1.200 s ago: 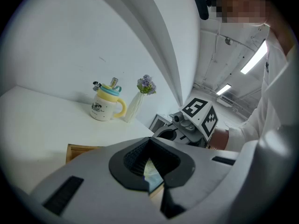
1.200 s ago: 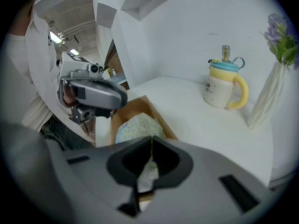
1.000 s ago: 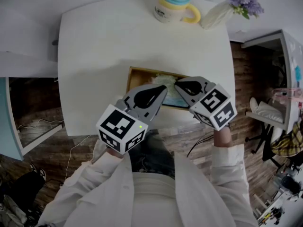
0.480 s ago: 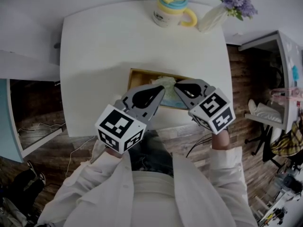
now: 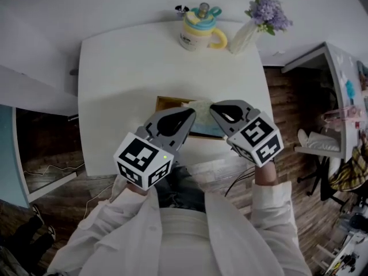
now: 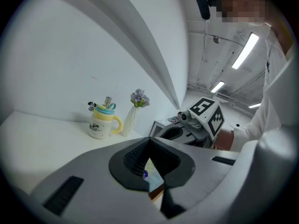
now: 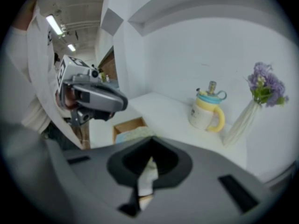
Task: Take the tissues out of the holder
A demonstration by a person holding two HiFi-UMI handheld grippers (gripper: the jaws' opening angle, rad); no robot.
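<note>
The right tongs point(image 5: 214, 109) are closed on a white tissue point(image 7: 148, 177), above the wooden holder point(image 5: 163, 102) at the near edge of the counter point(image 5: 126, 68). The left tongs point(image 5: 190, 115) are closed too, just beside them.

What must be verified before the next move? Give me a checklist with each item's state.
1. Right gripper shut on a tissue: ok.
2. Left gripper holding anything: cannot tell; its fingers look together.
3. Tissue pack out of the holder: not ok, it lies in it.
4. Holder resting on the table: ok.
5. Mug and vase away from both grippers: ok, at the far edge.
</note>
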